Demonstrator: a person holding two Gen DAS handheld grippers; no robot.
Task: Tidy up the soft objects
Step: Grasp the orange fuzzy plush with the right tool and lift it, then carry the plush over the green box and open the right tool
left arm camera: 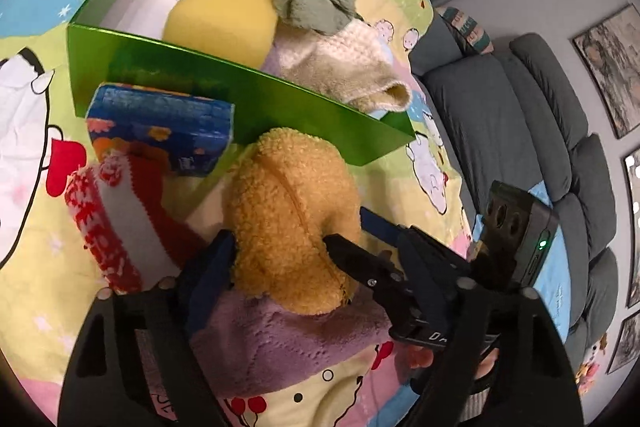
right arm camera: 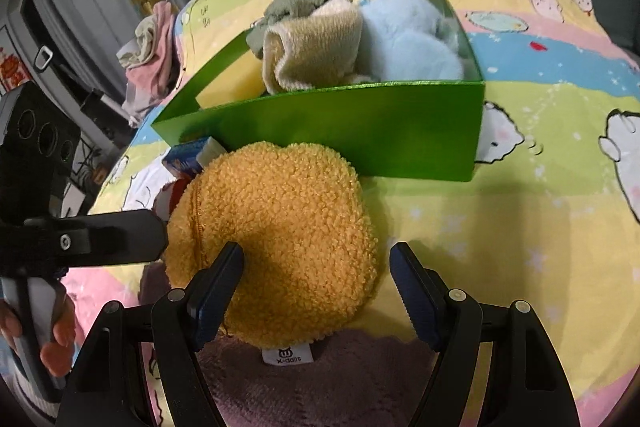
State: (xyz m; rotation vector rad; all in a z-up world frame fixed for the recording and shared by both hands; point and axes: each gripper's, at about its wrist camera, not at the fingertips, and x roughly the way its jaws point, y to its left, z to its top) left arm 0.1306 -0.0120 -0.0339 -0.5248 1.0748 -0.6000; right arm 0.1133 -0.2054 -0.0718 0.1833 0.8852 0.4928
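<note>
Plush (right arm camera: pixel 280 247) lies between both grippers, just short of the box (right arm camera: pixel 340 131). Right gripper (right arm camera: pixel 316 263) spread, straddling its near edge; left gripper (left arm camera: pixel 296 247) spread around it, arriving crosswise

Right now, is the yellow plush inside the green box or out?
Out. The yellow plush lies on the bedspread before the green box, between the right claw's open jaws.

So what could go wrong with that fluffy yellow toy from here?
Both grippers crowd the yellow plush toy: the right gripper pokes between the left gripper's open jaws, so they might knock together. The green box is heaped at one end, and a cream knit already hangs over its rim; adding the toy there might push it out.
</note>
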